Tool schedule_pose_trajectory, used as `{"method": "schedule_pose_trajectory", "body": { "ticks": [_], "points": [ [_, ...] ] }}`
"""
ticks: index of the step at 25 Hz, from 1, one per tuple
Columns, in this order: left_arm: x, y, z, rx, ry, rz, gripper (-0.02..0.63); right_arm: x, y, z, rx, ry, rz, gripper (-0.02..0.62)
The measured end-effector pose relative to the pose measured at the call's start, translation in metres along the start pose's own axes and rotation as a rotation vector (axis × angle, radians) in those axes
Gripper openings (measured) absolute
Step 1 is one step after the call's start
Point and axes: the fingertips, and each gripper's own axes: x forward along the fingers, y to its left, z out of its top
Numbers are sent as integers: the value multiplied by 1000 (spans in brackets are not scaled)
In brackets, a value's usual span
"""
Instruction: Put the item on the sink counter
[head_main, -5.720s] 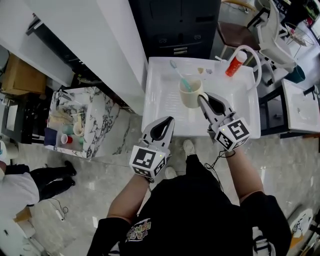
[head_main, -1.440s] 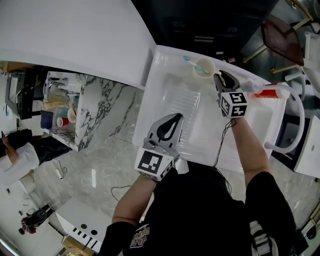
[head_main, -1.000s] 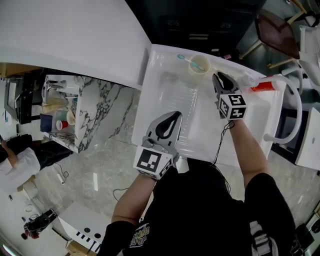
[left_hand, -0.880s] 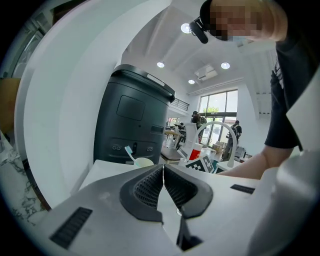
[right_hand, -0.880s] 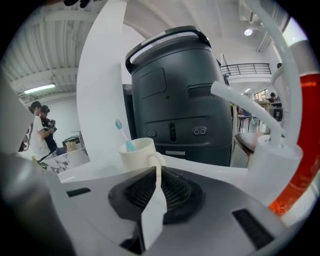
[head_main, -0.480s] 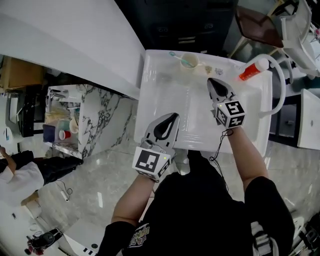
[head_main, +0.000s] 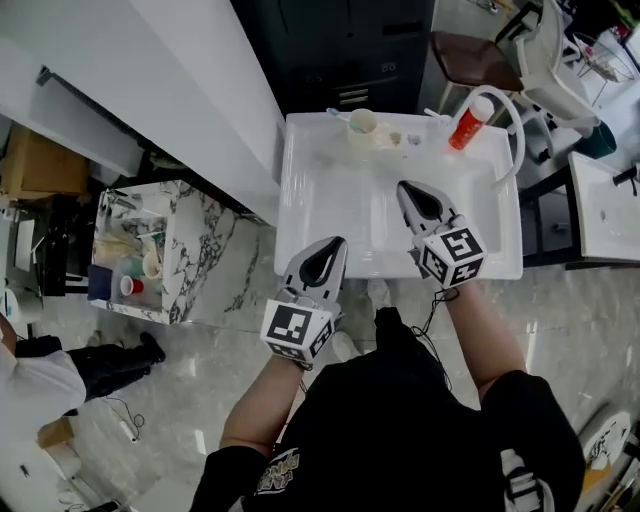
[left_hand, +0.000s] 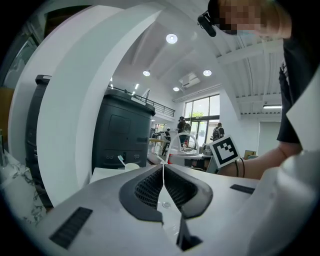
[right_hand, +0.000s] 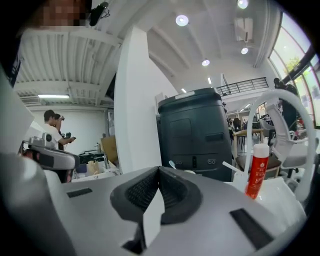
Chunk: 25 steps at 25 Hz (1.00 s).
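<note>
We are holding the left gripper (head_main: 336, 244) and right gripper (head_main: 404, 187) pinched closed and empty while the cup (head_main: 362, 122) is standing at the sink counter's (head_main: 300, 232) upper-centre edge, so we judge the placing done, with only pulling clear remaining.

Ahead of the right gripper (head_main: 405, 188) the white rectangular sink basin (head_main: 340, 190) lies open. Its far ledge carries a cream cup holding a toothbrush (head_main: 362, 121) ahead-left and an upright red white-capped tube (head_main: 464, 128) ahead-right, with a white arched hose (head_main: 519, 140) just right of that tube.

left tool (head_main: 336, 243): jaws together | right tool (head_main: 404, 187): jaws together
</note>
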Motion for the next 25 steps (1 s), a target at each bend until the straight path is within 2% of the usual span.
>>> {"method": "schedule_pose_trajectory", "body": {
  "ticks": [7,12,25],
  "points": [
    [-51,-22,-10,11,0,-66,20,-57,71,5,0,-28,-16,54],
    [-73,-28,-15,11,1,-102,20,-84,104,2,-10,-31,-35,54],
    [-85,-42,-24,9,10,-129,20,-119,135,-8,-9,-12,-41,54]
  ]
}}
